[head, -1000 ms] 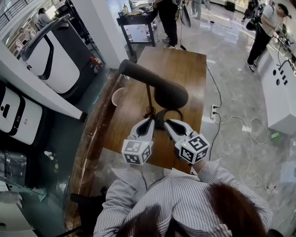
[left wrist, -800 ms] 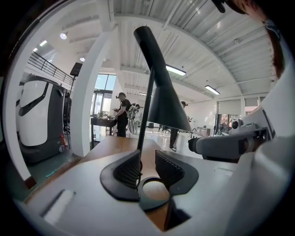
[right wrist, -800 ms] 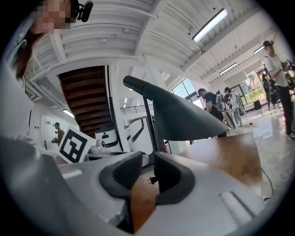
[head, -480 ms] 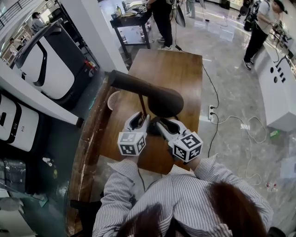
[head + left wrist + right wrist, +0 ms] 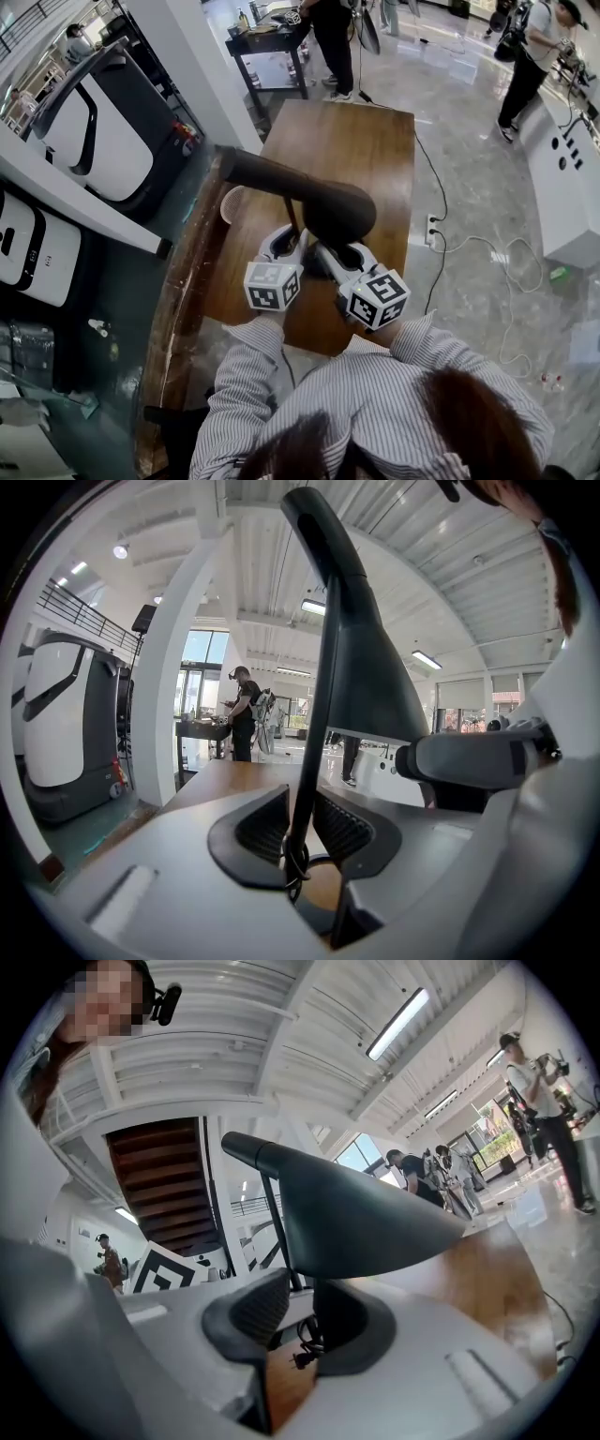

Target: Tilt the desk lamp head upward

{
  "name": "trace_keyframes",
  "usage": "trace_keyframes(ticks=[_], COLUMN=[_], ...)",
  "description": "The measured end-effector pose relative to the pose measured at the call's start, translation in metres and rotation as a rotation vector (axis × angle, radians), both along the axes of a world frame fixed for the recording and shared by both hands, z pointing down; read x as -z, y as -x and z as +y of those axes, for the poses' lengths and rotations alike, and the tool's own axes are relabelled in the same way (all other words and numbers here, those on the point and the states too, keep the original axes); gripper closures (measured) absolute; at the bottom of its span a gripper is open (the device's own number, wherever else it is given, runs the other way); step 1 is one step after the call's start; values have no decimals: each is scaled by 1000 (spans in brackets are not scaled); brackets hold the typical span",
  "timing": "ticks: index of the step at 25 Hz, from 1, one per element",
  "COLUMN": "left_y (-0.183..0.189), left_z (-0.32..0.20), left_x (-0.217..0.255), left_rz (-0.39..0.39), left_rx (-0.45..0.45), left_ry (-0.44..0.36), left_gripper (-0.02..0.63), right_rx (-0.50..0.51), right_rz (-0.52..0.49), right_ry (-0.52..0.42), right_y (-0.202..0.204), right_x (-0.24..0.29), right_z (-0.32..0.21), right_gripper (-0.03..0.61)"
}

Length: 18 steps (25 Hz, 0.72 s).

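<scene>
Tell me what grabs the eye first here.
A big dark desk lamp stands at the near end of a wooden table, its cone head hanging over both grippers. The left gripper is closing its jaws around the thin stem; the right gripper sits open under the head.

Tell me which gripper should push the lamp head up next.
Right, probably. The right gripper sits with open jaws just below the lamp head, so it looks ready to lift it. The left gripper is closing on the thin stem between its jaws, which suits steadying the lamp.
</scene>
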<state>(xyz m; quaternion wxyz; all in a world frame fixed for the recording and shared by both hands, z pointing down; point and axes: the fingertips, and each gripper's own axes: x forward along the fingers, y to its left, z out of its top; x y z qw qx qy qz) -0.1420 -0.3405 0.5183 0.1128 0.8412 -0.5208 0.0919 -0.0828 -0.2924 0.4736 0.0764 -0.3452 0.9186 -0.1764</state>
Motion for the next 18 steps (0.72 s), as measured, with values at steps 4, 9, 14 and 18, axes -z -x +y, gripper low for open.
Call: trace_keyframes(ticks=[4,9,14,18], left_y=[-2,-1,-2,-1], left_z=[1,0,1,-1], left_x=[-1,0,0,-1], left_rz=[-5,-9,-4,-16], left_rx=[-10,3,14,9], left_ry=[-11,-19,-15,-12], left_gripper=[540,543,543,545], right_rx=[-11,6,9,-10], right_rz=[-31,-101,-113,-108], right_ry=[-8,29,33,1], right_y=[-1,0,-6,-20], right_x=[0,3,5,12], right_z=[0,-1,-1,-6], right_gripper=[514,514,524,529])
